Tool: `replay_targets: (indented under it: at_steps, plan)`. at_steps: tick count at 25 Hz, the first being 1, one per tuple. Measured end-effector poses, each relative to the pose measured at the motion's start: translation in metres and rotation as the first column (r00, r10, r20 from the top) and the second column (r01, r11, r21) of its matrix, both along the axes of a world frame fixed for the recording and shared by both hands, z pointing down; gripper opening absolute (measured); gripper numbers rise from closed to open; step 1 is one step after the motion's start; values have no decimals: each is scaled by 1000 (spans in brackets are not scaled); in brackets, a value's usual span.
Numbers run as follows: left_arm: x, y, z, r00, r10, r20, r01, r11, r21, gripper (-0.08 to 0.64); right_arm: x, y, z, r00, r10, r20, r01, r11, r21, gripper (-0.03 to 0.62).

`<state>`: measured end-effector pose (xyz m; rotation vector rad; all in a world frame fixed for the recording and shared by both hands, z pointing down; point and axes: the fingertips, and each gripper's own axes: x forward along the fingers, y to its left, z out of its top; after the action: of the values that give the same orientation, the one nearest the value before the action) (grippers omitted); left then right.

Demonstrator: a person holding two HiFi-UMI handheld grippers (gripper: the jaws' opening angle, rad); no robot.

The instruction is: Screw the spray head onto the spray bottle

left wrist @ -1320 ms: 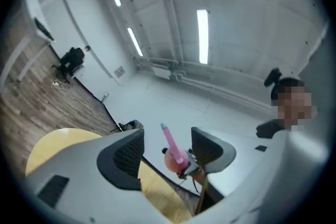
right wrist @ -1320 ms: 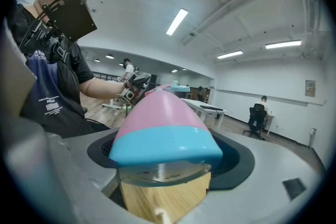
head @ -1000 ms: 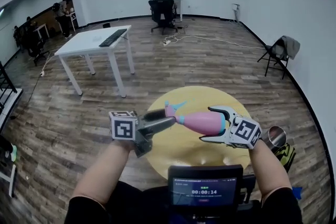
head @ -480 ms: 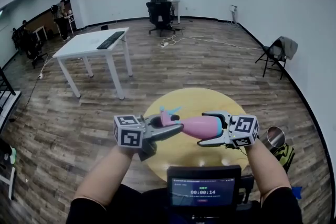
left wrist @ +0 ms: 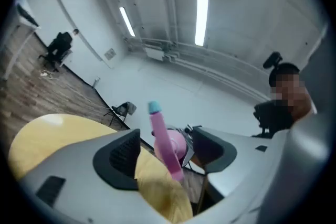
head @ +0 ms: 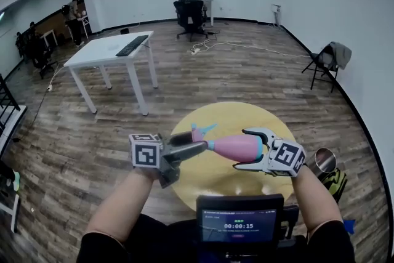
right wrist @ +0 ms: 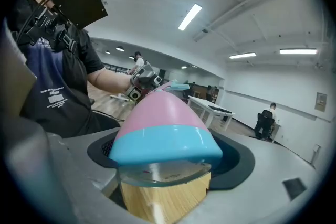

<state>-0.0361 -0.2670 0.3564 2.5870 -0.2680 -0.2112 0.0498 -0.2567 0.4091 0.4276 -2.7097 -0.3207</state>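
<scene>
Right gripper (head: 242, 148) grips pink spray bottle (head: 229, 146) sideways.

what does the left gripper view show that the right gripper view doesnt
Only the left gripper view: the left gripper's fingers standing clear of the spray head, having just been opening, plus a folding chair. Only the right gripper view: the teal base band clamped in the right gripper, and a white table. Both: the pink bottle and yellow table.
</scene>
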Motion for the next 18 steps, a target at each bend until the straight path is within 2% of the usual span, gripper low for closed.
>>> replay_targets:
  at_steps: [1,2,4,7,8,9,10,12,13,14,15,16,18]
  plan:
    - [15,7,-2,999,14,47,-18,997,77,294,-6,2,-1,1000,-19,16,19,1000,-21,479]
    - [26,12,-7,997,18,75,-30,986,163,179,-9,3,-3,998,-37,51,40,998,-52,479]
    - [35,24,-15,992,36,124,-71,953,295,178,-7,7,-6,992,-62,111,73,992,-104,480]
    - [42,41,-11,970,66,235,-161,895,416,181,-4,19,2,989,-107,98,121,980,-158,480]
    - [43,44,-10,966,65,251,-173,884,435,181,-4,21,5,988,-119,102,137,973,-185,480]
    - [43,43,-10,968,61,244,-165,887,432,181,-4,21,5,986,-124,116,146,967,-210,480]
    - [42,39,-10,974,55,218,-142,902,408,181,-5,20,4,984,-121,134,149,963,-226,480]
    - [33,25,-14,991,33,127,-72,946,315,191,-10,13,-2,979,-101,174,141,962,-233,480]
    - [24,16,-17,998,13,66,-29,968,249,221,-11,10,-6,978,-87,188,129,967,-222,479]
    - [11,6,-20,1000,-20,-1,20,985,170,288,-8,6,-9,979,-66,191,105,974,-200,479]
    - [-5,-4,-20,996,-65,-62,70,994,87,317,-2,1,-11,983,-37,179,68,983,-169,479]
    - [-23,-14,-18,987,-116,-108,118,993,12,329,7,-3,-10,988,-3,153,23,991,-130,480]
    - [-52,-26,-10,970,-190,-150,178,980,-90,355,24,-8,-7,995,58,81,-54,997,-46,480]
